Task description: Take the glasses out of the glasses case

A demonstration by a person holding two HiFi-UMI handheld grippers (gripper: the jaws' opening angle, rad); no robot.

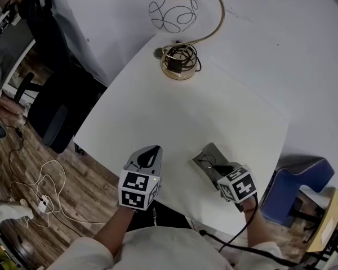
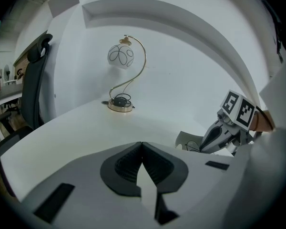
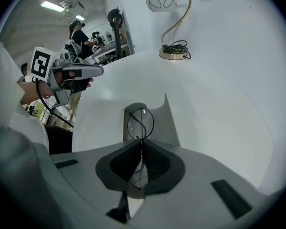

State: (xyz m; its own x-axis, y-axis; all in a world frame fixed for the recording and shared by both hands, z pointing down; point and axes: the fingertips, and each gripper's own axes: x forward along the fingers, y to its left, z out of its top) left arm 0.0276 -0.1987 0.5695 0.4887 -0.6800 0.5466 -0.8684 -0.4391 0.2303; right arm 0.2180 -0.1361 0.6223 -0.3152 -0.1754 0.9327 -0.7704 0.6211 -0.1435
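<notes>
A white worktop [image 1: 174,122] fills the middle of the head view, set against a white backdrop. At its far edge stands a brass lamp [image 1: 180,66] with a curved stem, a white globe shade marked with black loops, and a dark cord coiled on its base. Left of the worktop a black office chair [image 1: 50,83] stands on a wooden floor [image 1: 84,173] strewn with white cables [image 1: 43,204]; a blue chair [image 1: 304,176] sits by the right corner.

The left tongs [image 2: 142,147] hover over the near edge of the worktop, pressed together with nothing between them. The right tongs [image 3: 141,144] are clamped on the thin wire frame of the glasses [image 3: 140,123], whose round lens hangs over the open grey glasses case [image 3: 166,123]. The case lies flat on the worktop near its front edge; whether the frame touches the case I cannot tell.

In the right gripper view a person [image 3: 78,30] stands far off among desks, under ceiling strip lights [image 3: 52,6].
</notes>
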